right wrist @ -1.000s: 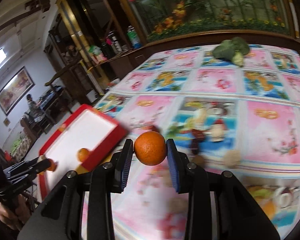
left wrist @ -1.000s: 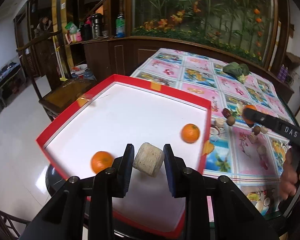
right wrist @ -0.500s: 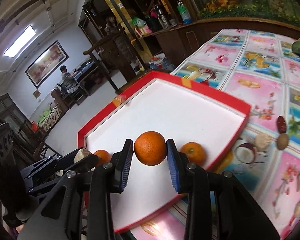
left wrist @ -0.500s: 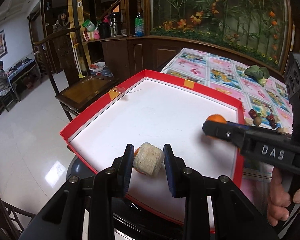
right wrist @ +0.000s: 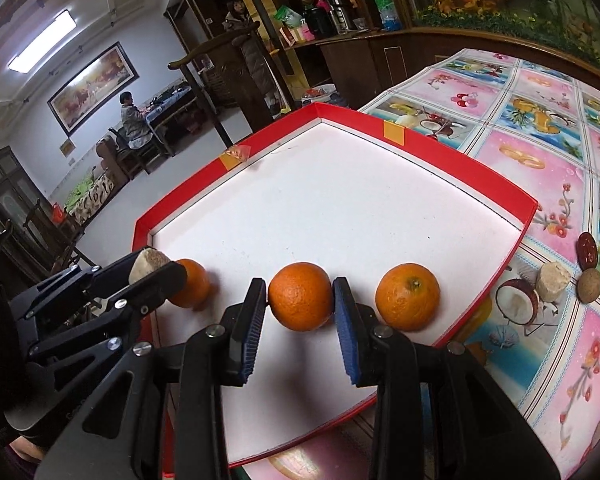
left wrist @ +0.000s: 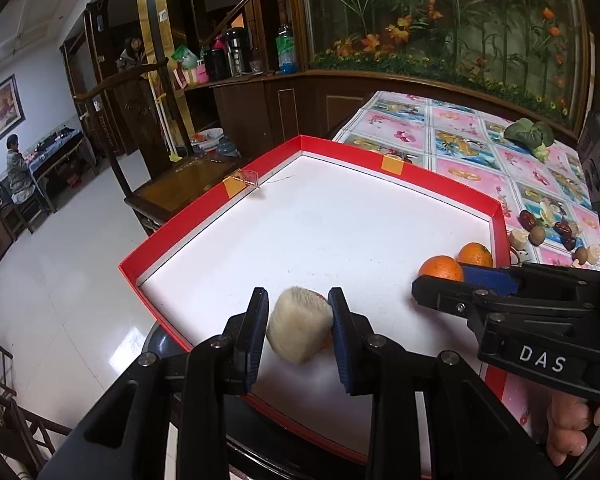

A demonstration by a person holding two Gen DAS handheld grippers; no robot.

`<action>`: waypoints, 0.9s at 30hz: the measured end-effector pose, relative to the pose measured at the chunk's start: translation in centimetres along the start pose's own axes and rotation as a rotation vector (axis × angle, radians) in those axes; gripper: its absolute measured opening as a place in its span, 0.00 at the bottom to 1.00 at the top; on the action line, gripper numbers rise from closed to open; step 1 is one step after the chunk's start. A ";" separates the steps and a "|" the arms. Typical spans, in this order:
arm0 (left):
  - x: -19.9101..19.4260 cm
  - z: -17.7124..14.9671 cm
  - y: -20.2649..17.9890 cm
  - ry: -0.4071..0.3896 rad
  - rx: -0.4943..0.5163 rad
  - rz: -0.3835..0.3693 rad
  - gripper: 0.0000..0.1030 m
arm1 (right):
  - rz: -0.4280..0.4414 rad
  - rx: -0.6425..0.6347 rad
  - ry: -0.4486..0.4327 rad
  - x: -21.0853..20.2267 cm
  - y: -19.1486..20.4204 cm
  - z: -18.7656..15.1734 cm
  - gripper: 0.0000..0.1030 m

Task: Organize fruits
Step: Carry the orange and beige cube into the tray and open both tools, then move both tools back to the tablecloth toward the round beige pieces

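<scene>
A: Nearest in the right wrist view, the right gripper (right wrist: 300, 300) is clamped on an orange (right wrist: 300, 295), both blue pads pressed to its sides, low over the white floor of the red tray (right wrist: 404, 136).

B: And in the left wrist view?

A: At bottom centre the left gripper (left wrist: 299, 326) is clamped on a pale fuzzy chunk (left wrist: 296, 324), just inside the tray's near rim. A sliver of orange shows behind it.

B: What lies beside the held orange?

A: A second orange (right wrist: 407, 297) to its right, close to the tray's right wall, and a third orange (right wrist: 190, 283) at left, partly behind the left gripper's fingers. All three sit along the near edge.

B: Open room?

A: The whole middle and far part of the tray floor is bare, up to the taped far corner. Right of the tray, the patterned tablecloth (right wrist: 540, 160) carries small nuts and dried fruits (right wrist: 588, 268) near the wall; a green vegetable (left wrist: 528, 134) lies farther back at upper right
</scene>
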State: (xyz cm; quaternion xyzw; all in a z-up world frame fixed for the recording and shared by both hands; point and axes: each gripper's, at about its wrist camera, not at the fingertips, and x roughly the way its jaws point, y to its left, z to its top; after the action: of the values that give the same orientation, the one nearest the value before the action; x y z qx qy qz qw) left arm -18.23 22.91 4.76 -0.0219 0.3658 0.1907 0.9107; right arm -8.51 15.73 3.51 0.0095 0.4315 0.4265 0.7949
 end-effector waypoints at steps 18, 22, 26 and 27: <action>-2.2 1.0 -2.7 -0.047 0.088 0.123 0.48 | 0.050 0.067 -0.096 -4.6 -2.2 0.7 0.44; -2.6 1.3 -3.3 -0.056 0.102 0.128 0.48 | 0.040 0.082 -0.118 -5.7 -3.2 0.8 0.44; -3.0 1.6 -4.1 -0.063 0.119 0.132 0.48 | 0.031 0.111 -0.142 -7.0 -4.7 0.7 0.44; -3.1 1.7 -4.2 -0.065 0.123 0.132 0.49 | 0.029 0.116 -0.147 -7.2 -5.0 0.7 0.44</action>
State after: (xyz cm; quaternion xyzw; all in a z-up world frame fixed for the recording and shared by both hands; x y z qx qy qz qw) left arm -17.57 18.27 7.67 0.0643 0.3478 0.2279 0.9072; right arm -6.58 7.87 6.98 0.0931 0.3957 0.4106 0.8162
